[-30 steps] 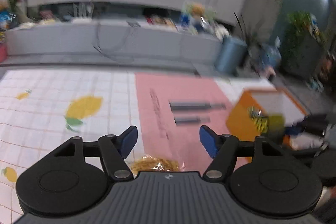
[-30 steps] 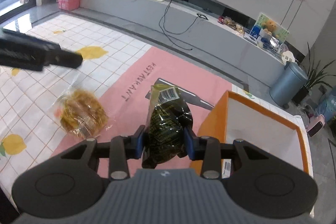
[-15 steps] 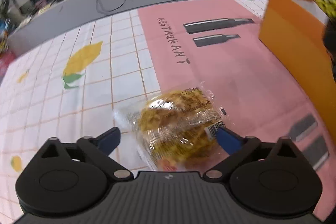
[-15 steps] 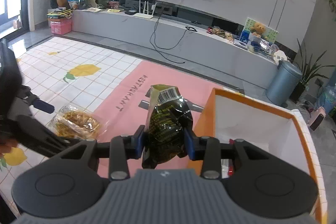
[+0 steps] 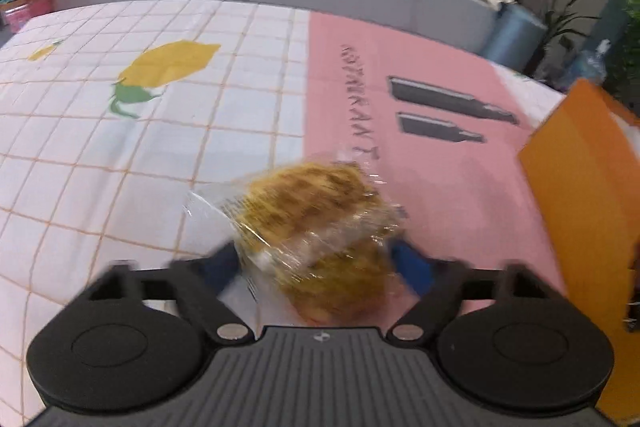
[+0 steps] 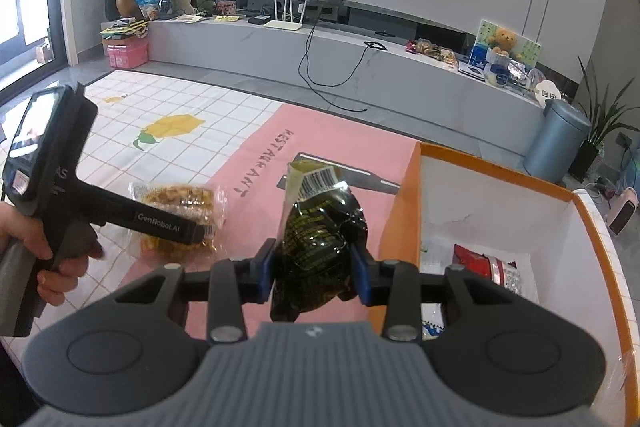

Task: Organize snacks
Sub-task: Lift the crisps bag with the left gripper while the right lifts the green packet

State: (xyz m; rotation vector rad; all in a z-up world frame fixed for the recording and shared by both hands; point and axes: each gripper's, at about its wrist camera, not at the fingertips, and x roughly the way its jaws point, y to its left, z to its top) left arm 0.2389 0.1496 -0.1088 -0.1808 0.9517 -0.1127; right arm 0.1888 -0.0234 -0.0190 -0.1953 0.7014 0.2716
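Behind the work surface runs a long grey media bench under a dark wall screen; the surface itself is a white grid-printed cloth with lemon motifs (image 5: 168, 63) overlaid by a pink mat printed with dark bottle shapes (image 5: 452, 167).

A second ago the left gripper (image 5: 316, 263) was high, with only a sliver of snack at its base. Now it sits low over the clear-wrapped golden crispy snack (image 5: 316, 227), and its jaws are closing around it. The view is blurred, so the pads may already be touching the wrapper, but I cannot tell that for sure. Probably this is the moment of pickup for the second snack.

The right gripper (image 6: 316, 267) has not changed: it stays clamped narrowly on the crinkled black foil packet with yellow print (image 6: 316, 247), held above the mat just left of the orange-walled open box (image 6: 400, 219).

That box already holds a red packet (image 6: 476, 263), with white floor showing around it. The snack lies across the seam between cloth and pink mat, well apart from the box wall, with open mat between them. The person's hand (image 6: 44, 247) grips the left tool's handle at the near left.
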